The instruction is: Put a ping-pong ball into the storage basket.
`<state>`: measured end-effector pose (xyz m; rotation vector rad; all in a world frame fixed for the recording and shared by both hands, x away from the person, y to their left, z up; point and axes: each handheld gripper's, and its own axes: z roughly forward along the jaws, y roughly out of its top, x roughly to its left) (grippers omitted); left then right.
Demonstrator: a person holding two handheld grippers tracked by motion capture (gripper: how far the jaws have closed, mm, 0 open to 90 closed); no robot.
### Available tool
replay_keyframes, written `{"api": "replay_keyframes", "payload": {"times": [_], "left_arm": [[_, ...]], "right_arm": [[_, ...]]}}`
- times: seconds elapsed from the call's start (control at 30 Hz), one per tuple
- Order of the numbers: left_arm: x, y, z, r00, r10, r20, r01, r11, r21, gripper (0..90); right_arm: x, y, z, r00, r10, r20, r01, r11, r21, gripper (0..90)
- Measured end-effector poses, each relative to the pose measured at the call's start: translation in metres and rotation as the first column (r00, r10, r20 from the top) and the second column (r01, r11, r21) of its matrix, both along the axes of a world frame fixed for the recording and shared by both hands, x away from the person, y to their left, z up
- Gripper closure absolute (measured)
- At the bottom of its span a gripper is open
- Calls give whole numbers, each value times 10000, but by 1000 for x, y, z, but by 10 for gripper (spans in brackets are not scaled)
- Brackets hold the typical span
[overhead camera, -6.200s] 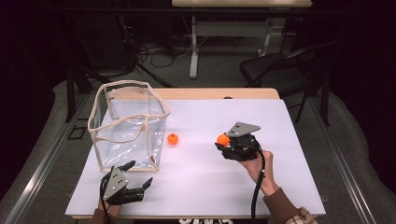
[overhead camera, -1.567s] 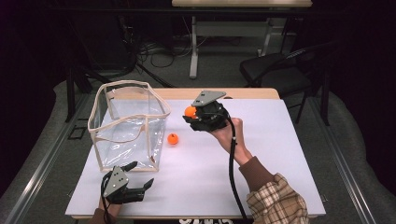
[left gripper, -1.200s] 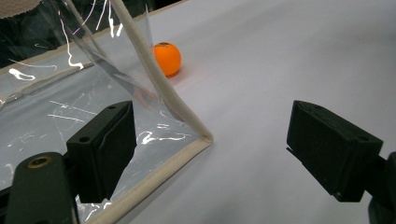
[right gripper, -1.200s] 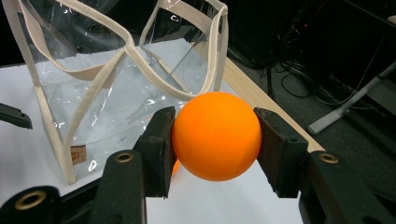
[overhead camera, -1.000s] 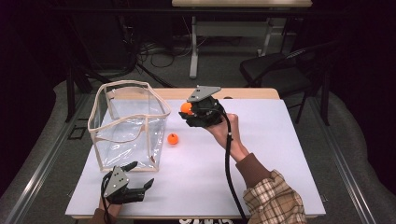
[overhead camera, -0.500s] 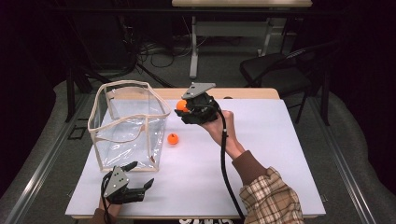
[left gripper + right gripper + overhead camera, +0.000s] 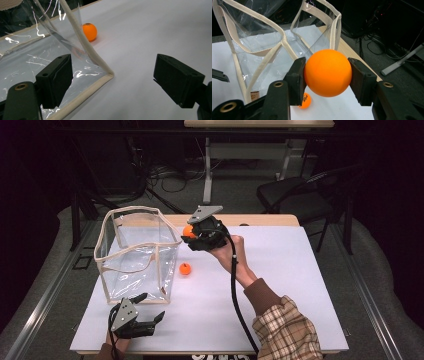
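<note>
My right gripper (image 7: 192, 236) is raised beside the right rim of a clear plastic bag with beige trim (image 7: 137, 255), shut on an orange ball (image 7: 188, 231). The right gripper view shows that ball (image 7: 327, 73) pinched between both pads, with the bag's open top (image 7: 284, 40) just beyond. A second orange ball (image 7: 185, 268) lies on the white table, right of the bag; it is also in the left gripper view (image 7: 89, 31). My left gripper (image 7: 150, 322) rests near the table's front edge below the bag, open, its jaws on either side of the bag's bottom corner (image 7: 106, 75) without touching it.
The white tabletop (image 7: 280, 270) spreads out to the right of the bag. A black chair (image 7: 295, 195) and a table leg with cables stand beyond the far edge. A cable (image 7: 235, 290) trails from my right gripper along the forearm.
My right gripper has carried its ball left and slightly up, from mid-table to the bag's right rim. The left gripper and the loose ball have stayed put.
</note>
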<state>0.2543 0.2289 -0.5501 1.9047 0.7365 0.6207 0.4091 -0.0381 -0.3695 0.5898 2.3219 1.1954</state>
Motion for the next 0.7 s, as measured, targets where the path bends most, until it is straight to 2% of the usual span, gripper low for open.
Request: {"api": "replay_keyframes", "payload": {"times": [0.43,0.7], "left_arm": [[0,0,0,10000,32,31,-32,10000,-27,158],[0,0,0,10000,6,14,-6,10000,13,158]], "right_arm": [[10,13,-2,9998,18,-197,-18,10000,30,505],[12,18,-1,9999,59,-158,-59,10000,-13,505]]}}
